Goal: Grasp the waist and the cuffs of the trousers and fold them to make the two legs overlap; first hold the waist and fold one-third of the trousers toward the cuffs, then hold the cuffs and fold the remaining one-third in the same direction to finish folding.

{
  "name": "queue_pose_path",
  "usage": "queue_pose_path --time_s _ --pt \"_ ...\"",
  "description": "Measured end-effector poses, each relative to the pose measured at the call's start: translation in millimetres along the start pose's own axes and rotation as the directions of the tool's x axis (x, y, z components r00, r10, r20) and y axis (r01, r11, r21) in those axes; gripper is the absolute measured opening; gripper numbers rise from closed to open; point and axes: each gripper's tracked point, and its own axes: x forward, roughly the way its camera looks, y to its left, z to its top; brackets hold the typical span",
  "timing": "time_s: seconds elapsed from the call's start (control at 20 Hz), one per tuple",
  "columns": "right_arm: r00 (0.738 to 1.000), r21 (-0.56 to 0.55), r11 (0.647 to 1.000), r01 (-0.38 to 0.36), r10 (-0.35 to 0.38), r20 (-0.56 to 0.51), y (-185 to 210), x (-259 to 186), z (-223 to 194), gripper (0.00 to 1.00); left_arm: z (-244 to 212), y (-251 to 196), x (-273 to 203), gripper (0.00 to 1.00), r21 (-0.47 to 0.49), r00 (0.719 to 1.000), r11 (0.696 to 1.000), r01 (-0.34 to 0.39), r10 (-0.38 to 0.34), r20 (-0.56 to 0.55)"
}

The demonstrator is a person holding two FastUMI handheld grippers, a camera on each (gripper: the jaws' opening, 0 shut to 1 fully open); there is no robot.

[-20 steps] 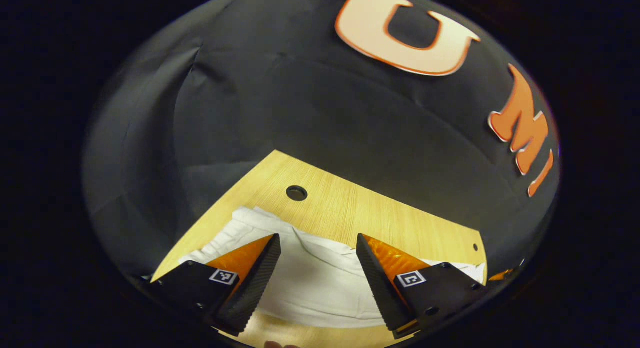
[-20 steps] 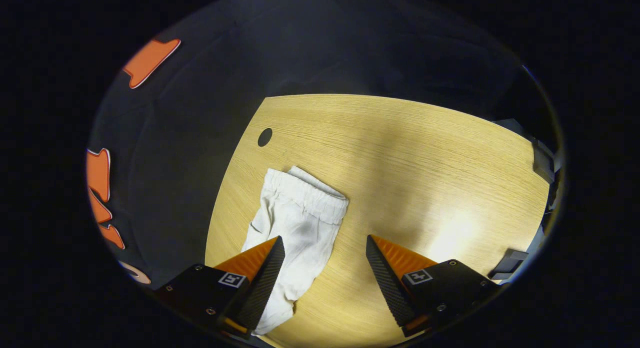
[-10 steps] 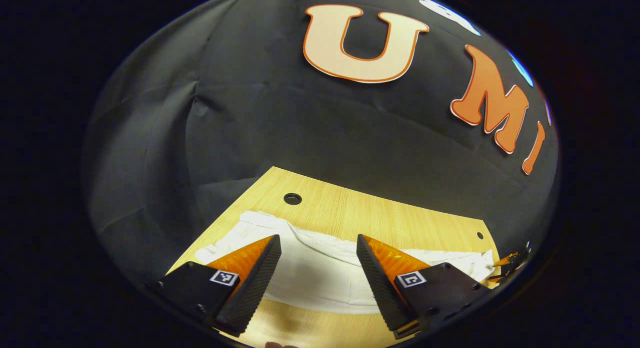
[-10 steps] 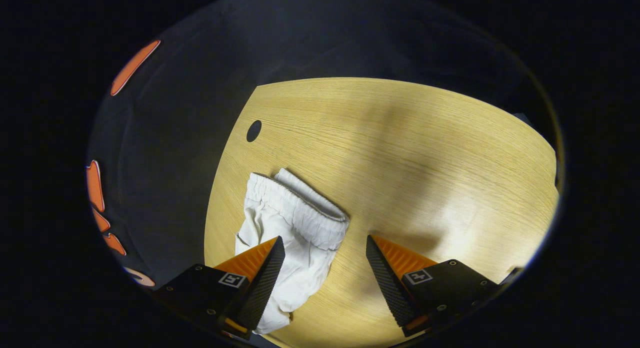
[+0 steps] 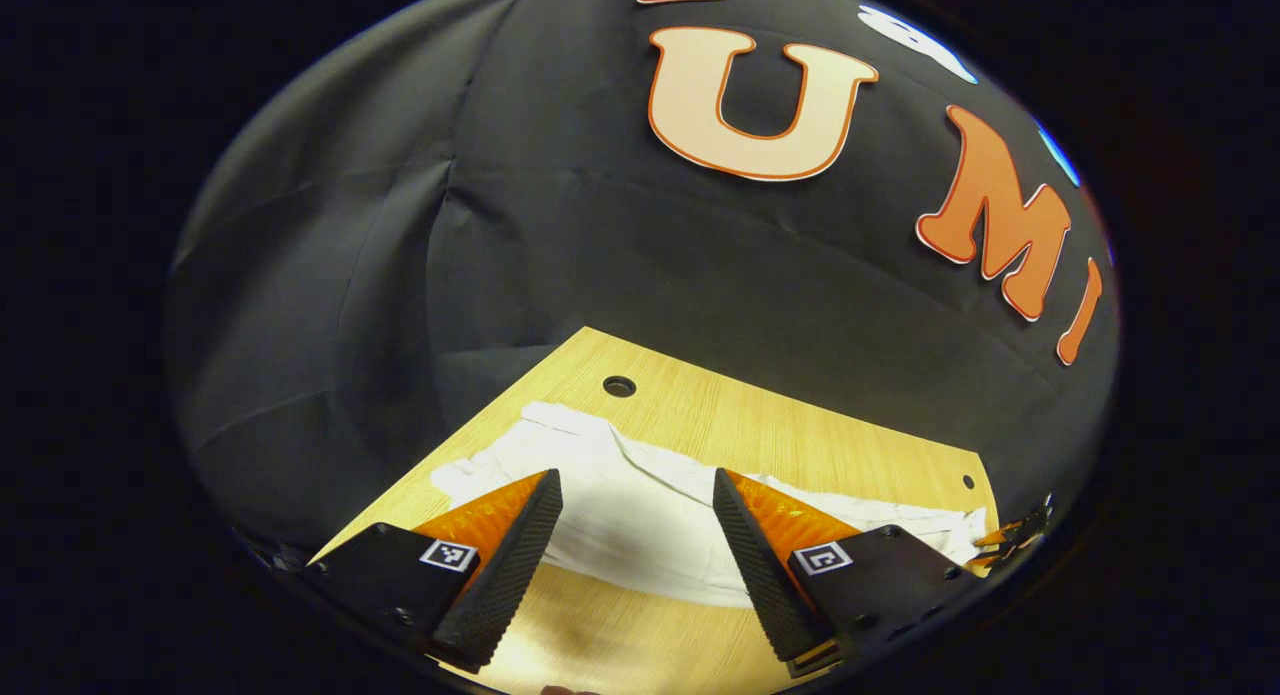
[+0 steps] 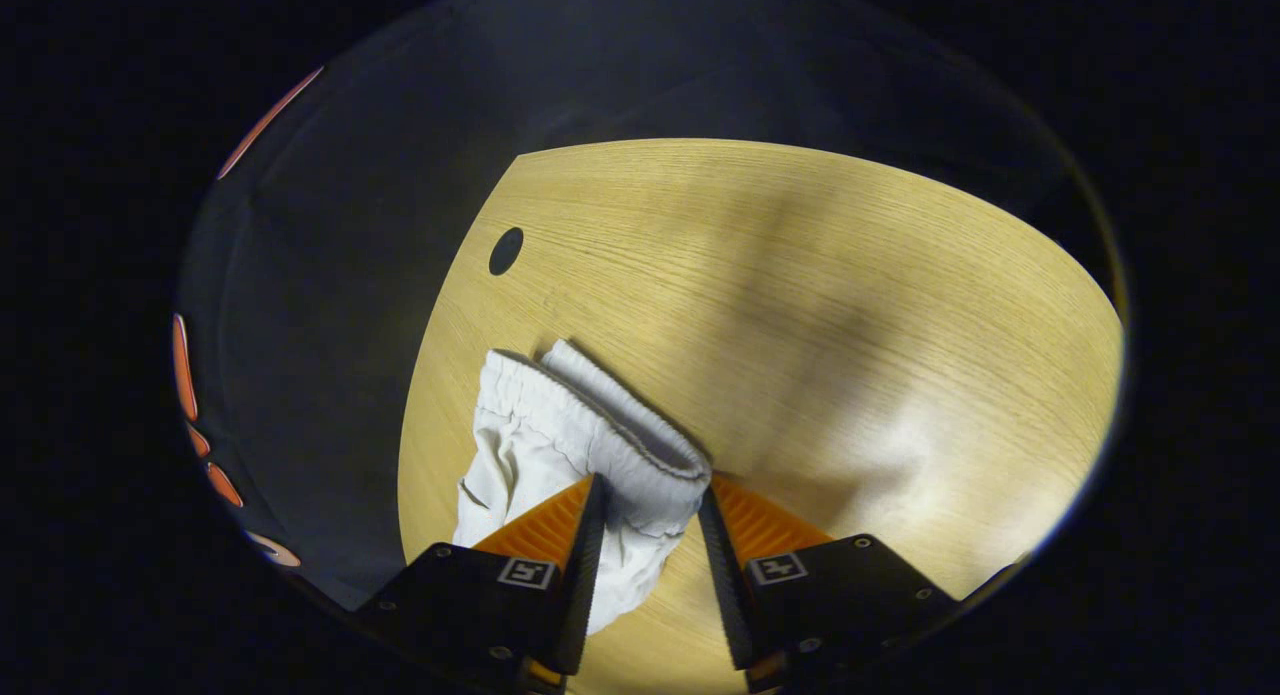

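Note:
White trousers (image 5: 640,510) lie flat and lengthwise on the wooden table (image 5: 780,440), just beyond my left gripper (image 5: 635,550). That gripper hovers open above them, and the cloth shows through the wide gap between its fingers. In the right gripper view the elastic waist (image 6: 600,430) of the trousers (image 6: 520,455) lies bunched, with its near corner between the fingers. My right gripper (image 6: 650,535) has narrowed around that corner, and both fingers touch the cloth. The cuffs are hidden below the fingers.
A round cable hole (image 6: 505,250) sits in the table (image 6: 850,305) beyond the waist, and it shows as the hole (image 5: 618,385) in the left gripper view too. A small hole (image 5: 968,482) lies near the far right corner. Black cloth walls close off the table's far edges.
My right gripper has moved forward to the waist, and its fingers have closed in from wide open onto the waistband corner. The left gripper has shifted a little and stays open.

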Motion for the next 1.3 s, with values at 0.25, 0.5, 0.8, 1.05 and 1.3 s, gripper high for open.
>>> queue_pose_path --time_s 0.25,0.5,0.8,1.05,1.3 --pt "0.999 -0.029 0.999 -0.045 0.045 0.015 10 8 3 0.07 -8 3 -12 0.99 -0.018 1.0 0.999 -0.028 0.028 -0.01" --pt "0.986 -0.03 0.988 -0.155 0.156 0.065 38 -20 12 0.04 -5 10 -21 0.99 -0.01 0.999 0.999 -0.045 0.045 0.002" --pt "0.958 -0.121 0.96 -0.253 0.266 0.108 103 -64 1 0.04 -2 21 -11 0.99 0.01 1.0 1.0 -0.02 0.02 -0.012" --pt "0.938 -0.247 0.926 -0.287 0.324 0.123 177 -89 -49 0.04 9 51 6 1.0 0.054 1.0 0.998 0.026 -0.026 -0.015" --pt "0.916 -0.361 0.876 -0.321 0.384 0.117 239 -105 -104 0.04 15 88 20 0.99 0.06 0.996 0.995 0.082 -0.08 -0.037"
